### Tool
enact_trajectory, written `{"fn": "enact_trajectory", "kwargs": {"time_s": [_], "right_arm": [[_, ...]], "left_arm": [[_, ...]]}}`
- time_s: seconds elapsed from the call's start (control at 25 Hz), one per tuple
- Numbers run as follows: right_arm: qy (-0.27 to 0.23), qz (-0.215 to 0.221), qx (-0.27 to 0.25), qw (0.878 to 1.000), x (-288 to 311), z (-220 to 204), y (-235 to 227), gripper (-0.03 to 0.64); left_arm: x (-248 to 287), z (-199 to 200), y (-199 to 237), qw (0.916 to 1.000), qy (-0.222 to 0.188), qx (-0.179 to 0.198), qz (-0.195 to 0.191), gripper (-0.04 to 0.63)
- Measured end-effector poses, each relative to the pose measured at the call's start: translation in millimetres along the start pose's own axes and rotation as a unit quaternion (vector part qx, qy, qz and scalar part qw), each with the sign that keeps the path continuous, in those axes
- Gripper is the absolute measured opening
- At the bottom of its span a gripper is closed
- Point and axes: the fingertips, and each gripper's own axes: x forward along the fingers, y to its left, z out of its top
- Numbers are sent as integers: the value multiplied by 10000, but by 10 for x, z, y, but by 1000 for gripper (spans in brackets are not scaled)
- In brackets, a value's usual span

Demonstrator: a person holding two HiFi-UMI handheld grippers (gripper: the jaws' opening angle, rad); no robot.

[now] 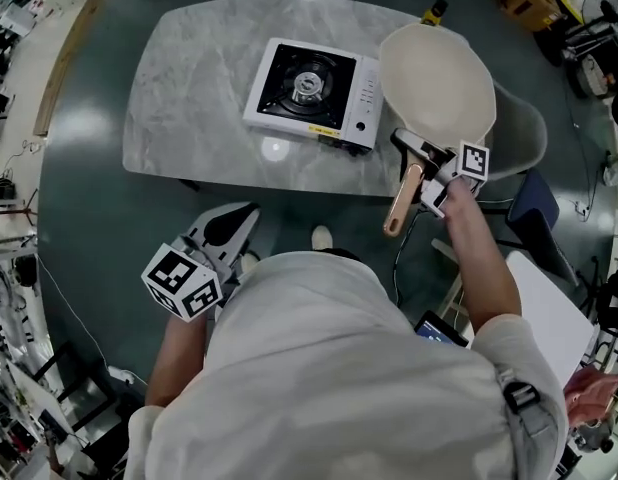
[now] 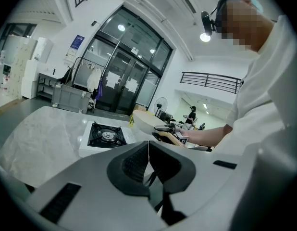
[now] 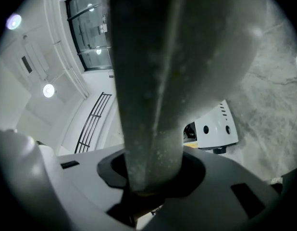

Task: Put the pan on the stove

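As the right hand-held gripper (image 1: 421, 168) clamped its handle (image 1: 401, 203), the pan (image 1: 436, 83) hung just right of the stove (image 1: 311, 93), handle pointing at the person; the left hand-held gripper (image 1: 247, 213) was closed, empty, farther back.

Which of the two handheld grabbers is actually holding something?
The right gripper: its jaws clamp the cream round frying pan by its wooden handle. The left gripper is shut with nothing between its jaws.
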Motion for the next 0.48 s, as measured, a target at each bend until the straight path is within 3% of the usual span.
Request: {"fn": "enact_trajectory", "kwargs": {"time_s": [0.48], "right_arm": [[810, 79, -103, 9966, 1253, -622, 161, 135]], "left_arm": [[-776, -163, 346, 9987, -285, -251, 333, 18]]}}
